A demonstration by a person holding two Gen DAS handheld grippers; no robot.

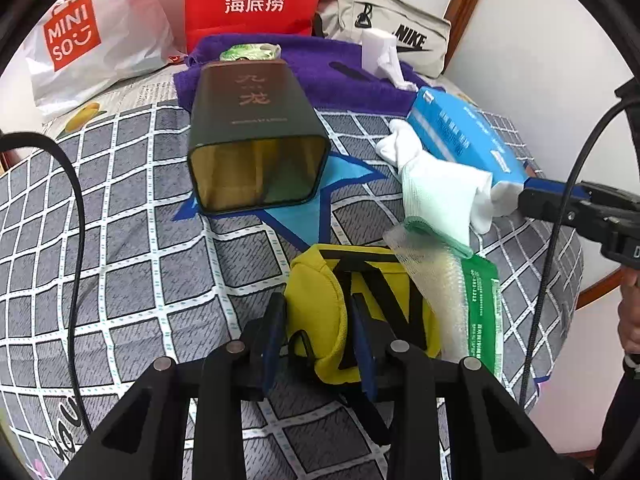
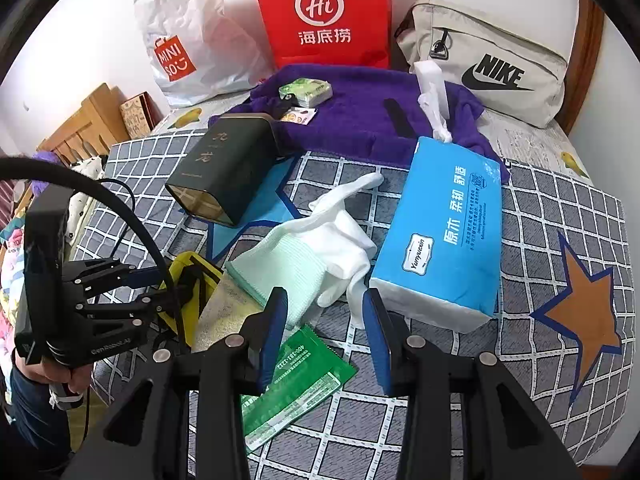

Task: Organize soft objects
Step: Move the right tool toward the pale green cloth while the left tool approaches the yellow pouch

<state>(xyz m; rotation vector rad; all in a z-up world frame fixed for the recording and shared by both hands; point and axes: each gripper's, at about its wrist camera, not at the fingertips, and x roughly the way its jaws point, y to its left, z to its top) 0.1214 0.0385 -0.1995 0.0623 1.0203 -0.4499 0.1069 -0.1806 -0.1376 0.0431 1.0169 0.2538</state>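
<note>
Gloves [image 2: 320, 252], white and limp with a pale green cuff, are lying crumpled just ahead of the right gripper [image 2: 325, 334], beside a blue tissue pack [image 2: 444, 236]. A yellow pouch [image 1: 332, 312] with black straps is sitting between the fingers of the left gripper [image 1: 320, 336]. Everything is resting on a grey checked bedspread [image 2: 540, 216] with star patches, against a white wall. The left gripper's fingers are standing apart, flanking the pouch; whether they are pressing it is unclear. The right gripper's fingers are spread wide, gripping nothing.
</note>
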